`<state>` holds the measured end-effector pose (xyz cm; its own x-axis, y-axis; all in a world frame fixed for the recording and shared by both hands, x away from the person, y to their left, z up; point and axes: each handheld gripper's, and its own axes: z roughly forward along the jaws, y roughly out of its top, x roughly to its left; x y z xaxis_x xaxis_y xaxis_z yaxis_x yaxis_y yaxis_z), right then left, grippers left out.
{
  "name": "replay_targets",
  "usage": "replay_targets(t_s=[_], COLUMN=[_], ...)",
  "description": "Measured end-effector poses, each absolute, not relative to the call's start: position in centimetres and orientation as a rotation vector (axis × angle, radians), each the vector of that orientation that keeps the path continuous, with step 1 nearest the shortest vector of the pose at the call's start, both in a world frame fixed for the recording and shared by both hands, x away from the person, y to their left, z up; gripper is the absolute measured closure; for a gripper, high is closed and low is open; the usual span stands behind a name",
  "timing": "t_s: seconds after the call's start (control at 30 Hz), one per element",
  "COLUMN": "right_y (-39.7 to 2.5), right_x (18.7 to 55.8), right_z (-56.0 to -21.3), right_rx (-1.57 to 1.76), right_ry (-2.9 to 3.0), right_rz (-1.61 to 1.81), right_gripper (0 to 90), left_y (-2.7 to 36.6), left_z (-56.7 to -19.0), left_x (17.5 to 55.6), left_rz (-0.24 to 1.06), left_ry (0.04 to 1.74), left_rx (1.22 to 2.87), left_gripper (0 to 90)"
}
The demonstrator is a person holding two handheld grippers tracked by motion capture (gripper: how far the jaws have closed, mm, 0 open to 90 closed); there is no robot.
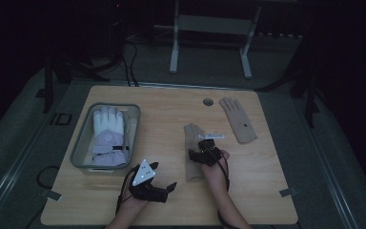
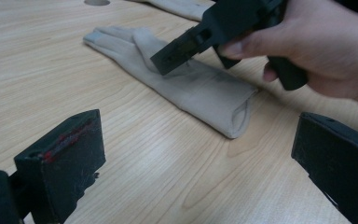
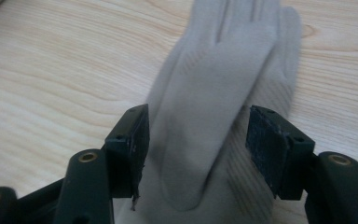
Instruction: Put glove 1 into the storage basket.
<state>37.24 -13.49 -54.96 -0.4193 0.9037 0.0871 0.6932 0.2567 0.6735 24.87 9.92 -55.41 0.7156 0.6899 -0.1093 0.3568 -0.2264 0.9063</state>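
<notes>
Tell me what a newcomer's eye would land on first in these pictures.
The right gripper hovers over the beige glove at the table's middle, its fingers open on either side of the thumb. On the left, a white ski glove lies in a clear bin; a second beige glove lies far right.

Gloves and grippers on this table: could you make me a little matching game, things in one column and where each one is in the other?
Things:
1. white padded glove
2. beige glove with a dark dot
3. beige glove near the middle
4. left gripper

Places or states:
A. lying flat between the open jaws of the right gripper
B. inside the clear bin
C. open, over bare wood at the near edge
D. alone by the table's far right corner, next to a round hole

Pairs: 1-B, 2-D, 3-A, 4-C
</notes>
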Motion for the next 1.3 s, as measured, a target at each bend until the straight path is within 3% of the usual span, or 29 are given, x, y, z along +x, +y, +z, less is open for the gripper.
replay_targets(t_s=[0.17, 0.43, 1.0, 1.3], right_y=[-14.2, -17.5, -27.4, -30.1], right_x=[37.3, 37.9, 42.7, 46.9], right_z=[-53.9, -51.5, -47.6, -49.0], right_rx=[1.463, 1.347, 1.239, 1.256], right_ry=[2.232, 2.236, 2.104, 2.151], right_rz=[0.985, 1.010, 1.033, 0.955], right_gripper=[31.1, 44.6, 46.0, 41.4], left_y=[9.9, 10.1, 10.0, 10.1], left_z=[-55.4, -55.5, -55.8, -55.9], left_x=[24.8, 24.9, 24.9, 24.8], left_rz=[0.388, 0.384, 0.334, 0.332], left_ry=[0.825, 0.825, 0.825, 0.818], left_rx=[1.838, 1.836, 1.852, 1.849], left_gripper=[2.9, 2.9, 2.9, 2.9])
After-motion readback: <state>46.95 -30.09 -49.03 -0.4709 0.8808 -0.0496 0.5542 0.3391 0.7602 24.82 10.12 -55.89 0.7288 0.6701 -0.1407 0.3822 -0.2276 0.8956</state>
